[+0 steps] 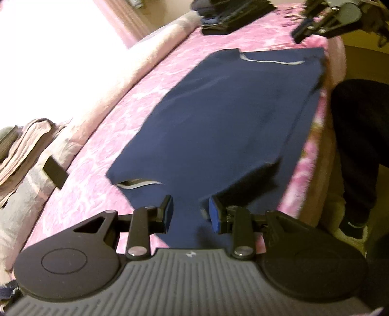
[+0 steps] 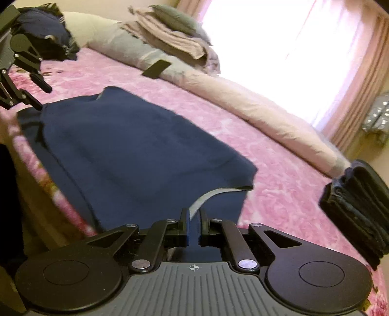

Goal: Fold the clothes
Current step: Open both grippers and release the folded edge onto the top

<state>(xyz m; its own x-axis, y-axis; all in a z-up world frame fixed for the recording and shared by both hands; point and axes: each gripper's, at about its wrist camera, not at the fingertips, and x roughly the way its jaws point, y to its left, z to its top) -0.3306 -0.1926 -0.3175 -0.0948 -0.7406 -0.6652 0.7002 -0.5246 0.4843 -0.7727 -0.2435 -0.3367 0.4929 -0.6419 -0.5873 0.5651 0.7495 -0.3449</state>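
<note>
A navy garment (image 1: 226, 116) lies spread flat on a pink flowered bedspread (image 1: 155, 73), reaching to the bed's near edge, with pale grey trim showing at both ends. The left gripper (image 1: 190, 214) sits at one end of the cloth, its blue-padded fingers (image 1: 214, 214) parted with navy fabric lying between them; whether they press on it cannot be told. At the opposite end, the right gripper (image 2: 193, 229) has its fingers drawn nearly together around a narrow fold of the garment (image 2: 136, 150) beside the grey trim. A stack of dark folded clothes (image 2: 357, 209) rests on the bedspread (image 2: 279, 184) near the right gripper. A rolled beige duvet (image 2: 255, 109) runs along the far side, with a black strip (image 2: 156, 68) lying on it and folded towels and a grey pillow (image 2: 175, 21) heaped beyond. Bright window light falls through pink curtains (image 2: 364, 80).
</note>
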